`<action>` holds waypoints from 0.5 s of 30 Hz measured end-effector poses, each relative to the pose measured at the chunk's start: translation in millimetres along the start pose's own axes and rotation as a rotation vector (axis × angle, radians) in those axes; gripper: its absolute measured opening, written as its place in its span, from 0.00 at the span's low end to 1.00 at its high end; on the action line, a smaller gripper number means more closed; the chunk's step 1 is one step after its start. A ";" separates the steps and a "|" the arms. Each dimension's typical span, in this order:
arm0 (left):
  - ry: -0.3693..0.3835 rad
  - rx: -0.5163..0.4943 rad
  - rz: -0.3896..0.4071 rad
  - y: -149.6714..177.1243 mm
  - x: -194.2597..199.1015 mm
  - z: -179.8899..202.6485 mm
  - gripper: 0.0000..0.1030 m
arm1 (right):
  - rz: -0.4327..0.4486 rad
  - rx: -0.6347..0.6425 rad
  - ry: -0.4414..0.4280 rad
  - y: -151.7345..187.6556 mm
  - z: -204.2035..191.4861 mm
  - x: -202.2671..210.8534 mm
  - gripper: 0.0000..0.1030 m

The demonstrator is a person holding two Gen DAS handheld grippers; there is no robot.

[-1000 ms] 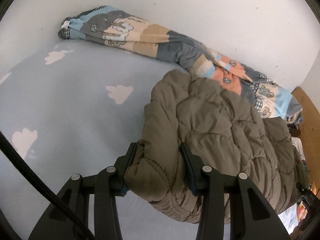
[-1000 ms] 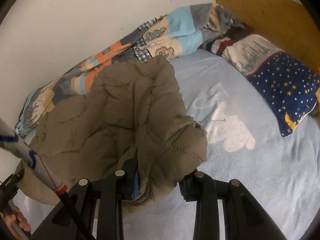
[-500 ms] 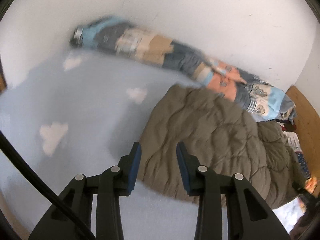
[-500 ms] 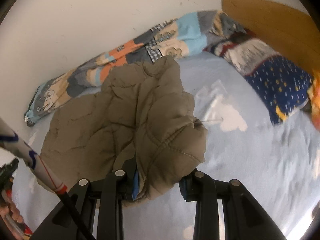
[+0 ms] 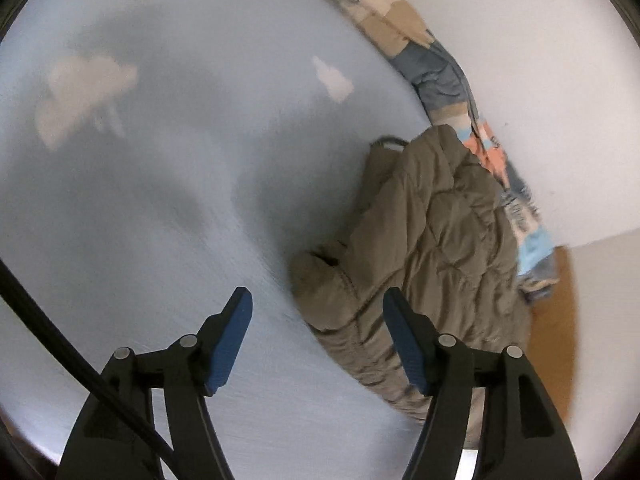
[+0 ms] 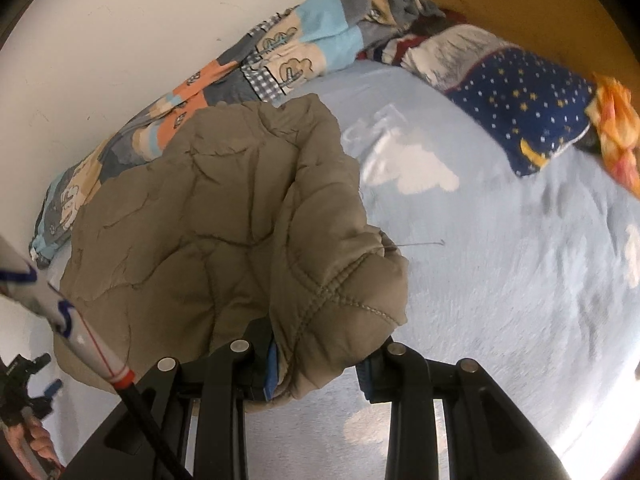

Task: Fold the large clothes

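An olive quilted jacket (image 6: 224, 216) lies on the light blue bed sheet (image 6: 500, 272). My right gripper (image 6: 316, 368) is shut on a puffy edge of the jacket and holds it up near the camera. In the left wrist view the jacket (image 5: 432, 248) lies bunched at the right, by the wall. My left gripper (image 5: 318, 312) is open and empty above the sheet (image 5: 168, 200); its right finger overlaps the jacket's near edge in the view. That view is blurred by motion.
A patchwork blanket (image 6: 256, 64) lies rolled along the white wall, also in the left wrist view (image 5: 436, 68). A navy star pillow (image 6: 524, 108) and an orange cloth (image 6: 616, 132) lie by the wooden headboard (image 6: 520, 4). White cloud prints dot the sheet.
My left gripper let go of the jacket, opened wide and swung away to the left. My right gripper kept its hold and lifted back a little.
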State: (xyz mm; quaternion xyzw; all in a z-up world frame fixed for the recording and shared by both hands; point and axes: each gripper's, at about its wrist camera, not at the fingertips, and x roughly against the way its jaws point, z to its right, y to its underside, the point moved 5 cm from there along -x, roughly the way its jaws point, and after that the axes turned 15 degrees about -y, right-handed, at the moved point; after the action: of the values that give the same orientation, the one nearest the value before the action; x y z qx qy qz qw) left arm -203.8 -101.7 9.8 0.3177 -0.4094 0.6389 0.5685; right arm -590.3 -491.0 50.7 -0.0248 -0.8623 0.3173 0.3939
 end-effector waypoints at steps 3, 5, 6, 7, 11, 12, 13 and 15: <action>0.088 0.056 -0.038 0.8 -14.9 4.0 0.67 | -0.002 0.001 0.003 -0.1 -1.0 -1.9 0.31; 0.147 0.094 -0.058 3.9 -26.3 11.5 0.68 | -0.001 0.004 0.004 -2.3 -1.3 -3.0 0.31; 0.167 0.117 -0.062 4.2 -33.1 14.5 0.68 | -0.002 0.004 0.004 -3.1 -1.0 -3.7 0.31; 0.174 0.137 -0.055 4.0 -41.5 17.6 0.69 | -0.003 0.002 0.004 -3.7 -0.1 -4.4 0.31; 0.106 0.074 0.022 0.8 -53.5 34.3 0.51 | -0.013 0.007 0.003 -2.9 0.9 -6.9 0.31; 0.067 0.036 0.059 2.1 -49.3 41.9 0.43 | -0.016 0.014 0.004 -2.8 0.6 -7.5 0.31; 0.046 0.016 0.089 3.5 -43.8 44.2 0.39 | -0.018 0.018 0.005 -2.7 0.3 -7.8 0.31; -0.014 -0.051 0.175 12.3 -25.6 59.5 0.31 | -0.020 0.028 0.008 -2.9 0.1 -8.0 0.31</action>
State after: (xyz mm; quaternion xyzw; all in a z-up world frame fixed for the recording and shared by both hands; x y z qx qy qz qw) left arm -215.6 -166.5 13.0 0.2705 -0.4559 0.6732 0.5155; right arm -584.3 -495.8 47.0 -0.0119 -0.8563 0.3253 0.4009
